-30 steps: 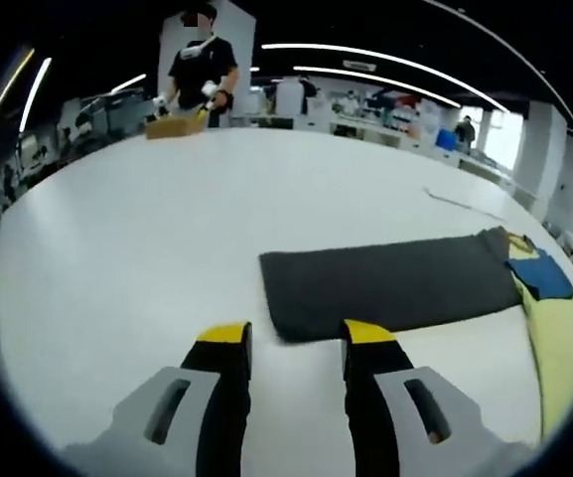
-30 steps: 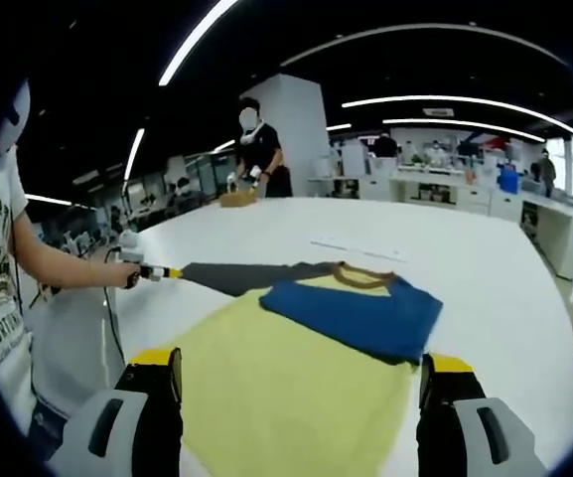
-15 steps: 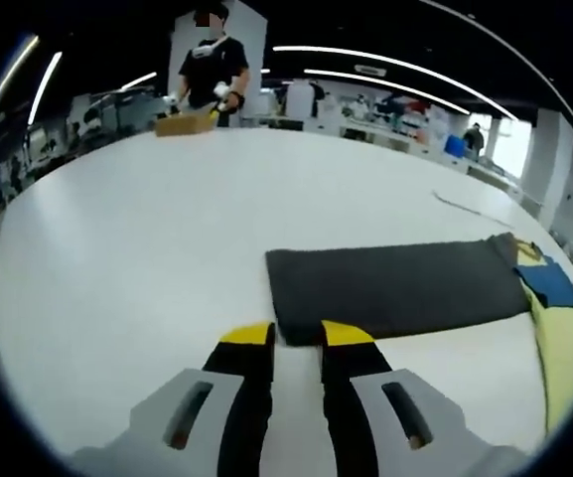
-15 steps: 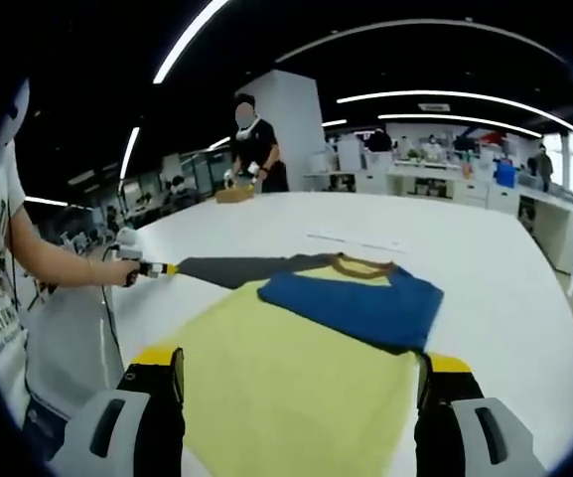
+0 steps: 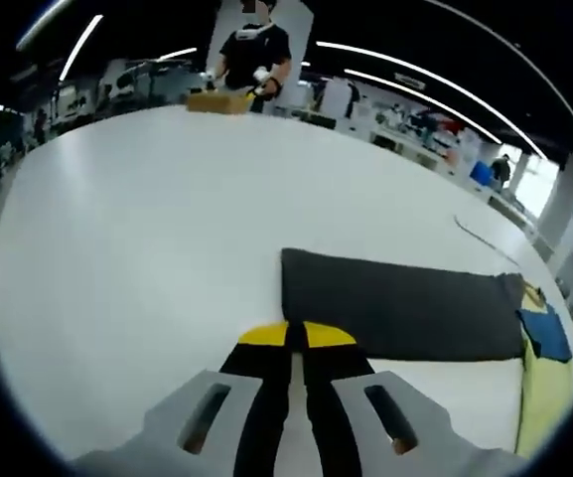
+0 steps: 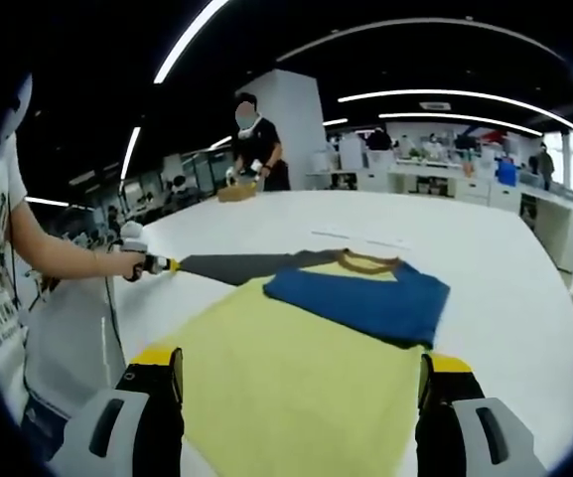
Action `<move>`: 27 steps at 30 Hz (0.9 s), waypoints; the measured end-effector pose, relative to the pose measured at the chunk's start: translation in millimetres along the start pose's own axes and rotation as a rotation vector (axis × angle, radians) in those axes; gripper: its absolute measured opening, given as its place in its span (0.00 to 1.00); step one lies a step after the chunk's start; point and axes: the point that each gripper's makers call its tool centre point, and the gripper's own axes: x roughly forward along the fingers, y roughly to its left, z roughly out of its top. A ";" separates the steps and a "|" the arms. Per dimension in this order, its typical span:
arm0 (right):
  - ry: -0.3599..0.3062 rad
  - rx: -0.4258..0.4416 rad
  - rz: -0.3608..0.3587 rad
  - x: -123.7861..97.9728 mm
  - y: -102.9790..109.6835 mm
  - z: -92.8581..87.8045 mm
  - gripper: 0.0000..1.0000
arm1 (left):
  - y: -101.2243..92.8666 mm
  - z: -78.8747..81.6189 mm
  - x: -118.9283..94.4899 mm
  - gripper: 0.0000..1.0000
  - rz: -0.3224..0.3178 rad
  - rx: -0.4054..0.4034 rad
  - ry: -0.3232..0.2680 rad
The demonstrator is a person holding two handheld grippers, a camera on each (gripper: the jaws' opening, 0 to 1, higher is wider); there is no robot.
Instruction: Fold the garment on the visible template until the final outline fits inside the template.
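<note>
Now: L gripper (image 5: 297, 335) jaws closed together at the near edge of the grey sleeve (image 5: 395, 303) (whether cloth is pinched, can't tell). R gripper (image 6: 304, 373) jaws wide apart, nothing betw. them, over the yellow shirt (image 6: 296, 383). Blue sleeve (image 6: 360, 301) folded across shirt, all flat on white table (image 6: 495, 268).

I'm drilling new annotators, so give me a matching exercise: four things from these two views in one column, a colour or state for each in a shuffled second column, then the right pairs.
Things:
1. grey sleeve
2. blue sleeve
3. left tongs
4. right tongs

States:
A. wide open, above the yellow body of the garment
B. folded across the garment's chest
C. stretched out flat over the white table
D. jaws together at a sleeve's end

Pairs: 1-C, 2-B, 3-D, 4-A
</note>
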 end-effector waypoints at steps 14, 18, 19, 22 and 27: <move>-0.010 -0.004 0.018 4.0 8.0 -1.7 0.98 | -10.2 3.2 -9.1 0.00 -0.034 -0.004 0.023; -0.014 -0.013 0.025 3.9 10.1 -1.1 0.99 | -20.6 13.1 -13.7 0.00 -0.071 -0.019 0.000; -0.015 -0.014 0.026 3.8 10.4 -1.1 0.99 | -24.0 15.7 -14.4 0.00 -0.081 -0.015 -0.004; -0.015 -0.018 0.029 2.6 11.5 -1.9 0.99 | -34.2 23.1 -16.8 0.00 -0.121 -0.042 -0.023; -0.018 -0.023 0.032 0.7 12.8 -1.4 0.99 | -47.5 28.5 -20.4 0.00 -0.152 -0.038 -0.027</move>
